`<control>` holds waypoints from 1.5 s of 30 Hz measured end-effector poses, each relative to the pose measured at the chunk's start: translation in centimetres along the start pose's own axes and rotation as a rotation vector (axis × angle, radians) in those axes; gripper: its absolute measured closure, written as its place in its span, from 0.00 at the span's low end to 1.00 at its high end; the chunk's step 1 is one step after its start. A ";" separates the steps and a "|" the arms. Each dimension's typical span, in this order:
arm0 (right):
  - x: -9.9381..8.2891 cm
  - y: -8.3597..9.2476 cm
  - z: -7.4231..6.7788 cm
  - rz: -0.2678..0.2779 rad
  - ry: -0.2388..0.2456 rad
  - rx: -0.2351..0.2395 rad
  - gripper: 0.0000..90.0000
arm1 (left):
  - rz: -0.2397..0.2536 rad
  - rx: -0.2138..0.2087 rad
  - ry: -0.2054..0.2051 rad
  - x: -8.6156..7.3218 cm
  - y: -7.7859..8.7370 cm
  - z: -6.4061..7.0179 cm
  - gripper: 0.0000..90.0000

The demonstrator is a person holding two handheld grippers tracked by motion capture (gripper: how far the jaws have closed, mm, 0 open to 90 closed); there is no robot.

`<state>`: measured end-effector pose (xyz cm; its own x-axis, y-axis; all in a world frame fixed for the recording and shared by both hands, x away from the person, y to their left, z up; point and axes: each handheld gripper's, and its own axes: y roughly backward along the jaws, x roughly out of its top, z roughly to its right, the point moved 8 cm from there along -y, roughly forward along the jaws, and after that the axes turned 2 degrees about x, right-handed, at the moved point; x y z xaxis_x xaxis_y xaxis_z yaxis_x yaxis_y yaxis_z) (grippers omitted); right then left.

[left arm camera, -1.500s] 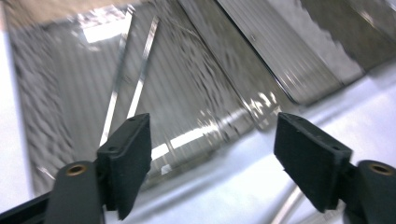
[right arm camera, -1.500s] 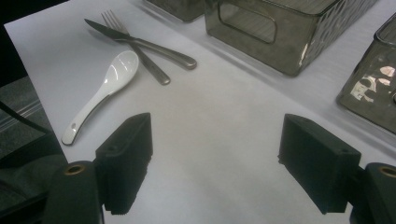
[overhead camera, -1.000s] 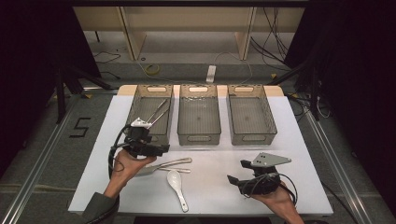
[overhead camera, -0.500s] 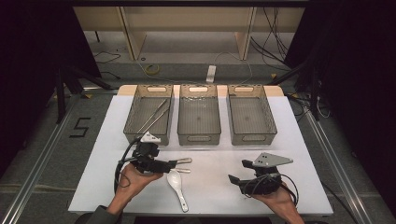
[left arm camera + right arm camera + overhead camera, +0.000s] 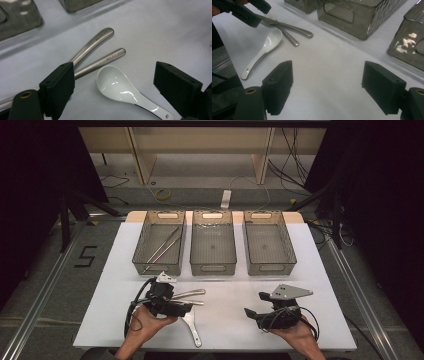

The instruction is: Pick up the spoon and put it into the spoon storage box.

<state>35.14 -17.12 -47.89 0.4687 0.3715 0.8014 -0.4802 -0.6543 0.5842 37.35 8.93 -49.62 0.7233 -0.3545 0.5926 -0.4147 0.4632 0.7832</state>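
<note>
Left gripper: jaws held wide, nothing gripped, white spoon framed between them beside two metal handles. Right gripper: agape, empty. Risk judged: a handle may be caught alongside, the glazed spoon squeezed out.

3 bins behind | spoon front-left, beside 2 handles | table

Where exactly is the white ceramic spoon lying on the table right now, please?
In the high view, the white spoon lies on the table's near left part, beside two metal utensil handles, just under the open left gripper.
</note>
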 end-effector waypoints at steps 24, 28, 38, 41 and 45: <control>0.2 -0.3 -0.5 -0.013 0.026 0.003 0.29 | -0.163 -0.017 -0.012 -4.2 -1.9 3.5 0.22; 0.1 -0.3 -0.5 -0.016 0.024 0.003 0.29 | -0.180 -0.005 -0.011 -4.3 -2.5 3.8 0.20; 0.2 -0.1 -0.3 -0.010 0.024 -0.004 0.29 | -0.192 0.041 -0.016 -4.1 -3.0 3.7 0.18; 0.2 -0.2 -0.3 -0.012 0.024 -0.006 0.29 | -0.201 0.050 -0.016 -4.2 -3.1 3.5 0.18; 0.2 -0.1 -0.3 -0.014 0.024 -0.007 0.29 | -0.205 0.079 -0.019 -4.3 -3.1 3.2 0.18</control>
<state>35.08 -16.77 -47.80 0.4571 0.3963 0.7963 -0.4792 -0.6445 0.5958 33.74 6.39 -54.05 0.7868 -0.4501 0.4223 -0.3024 0.3154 0.8995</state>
